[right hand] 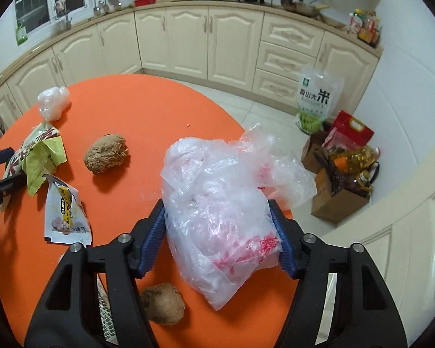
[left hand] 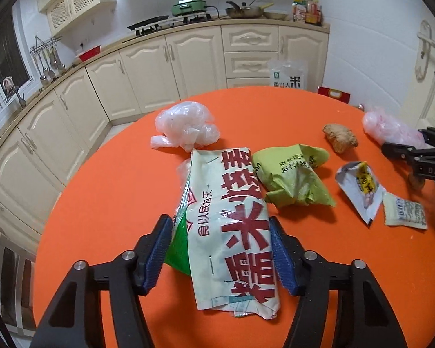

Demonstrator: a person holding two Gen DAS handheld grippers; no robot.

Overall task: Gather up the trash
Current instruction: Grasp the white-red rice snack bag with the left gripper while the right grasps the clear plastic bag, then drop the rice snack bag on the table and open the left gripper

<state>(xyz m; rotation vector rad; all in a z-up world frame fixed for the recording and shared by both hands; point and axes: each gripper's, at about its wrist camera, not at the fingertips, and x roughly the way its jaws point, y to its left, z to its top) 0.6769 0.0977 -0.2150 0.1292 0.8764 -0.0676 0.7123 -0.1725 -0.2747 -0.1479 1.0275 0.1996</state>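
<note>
Room: you stand in a kitchen with cream cabinets (left hand: 148,66) along the walls and a stove top behind; a round orange table (left hand: 101,203) carries all the litter.
Landmark: take the lump of ginger (left hand: 340,137) near the table's middle as your reference.
Left gripper: your left gripper (left hand: 221,250) straddles the long white food bag with red lettering (left hand: 232,226), which lies on the table to the left of the ginger and nearer you. Both blue pads sit against the bag's long sides, so the jaws look clamped on it across its narrow width, the easiest way to pinch a flat packet.
Right gripper: your right gripper (right hand: 220,236) has its jaws pressed into the pink-printed clear plastic bag (right hand: 223,200), right of the ginger at the table's edge. The film bulges between the pads, so the grip seems to gather loose folds, not anything firm.
Other trash: a crumpled green wrapper (left hand: 293,179) touches the white bag, just left of the ginger; a torn snack packet (left hand: 359,188) and a small sachet (left hand: 406,213) lie nearer you than the ginger; a balled clear bag (left hand: 185,127) sits well to its left.
Second root: a brown root (right hand: 163,303) rests beside your right gripper.
Judgement: both hands appear loaded at once, probably to clear two pieces in one trip.
Risk: the thin film may slip from the pads on lifting.
</note>
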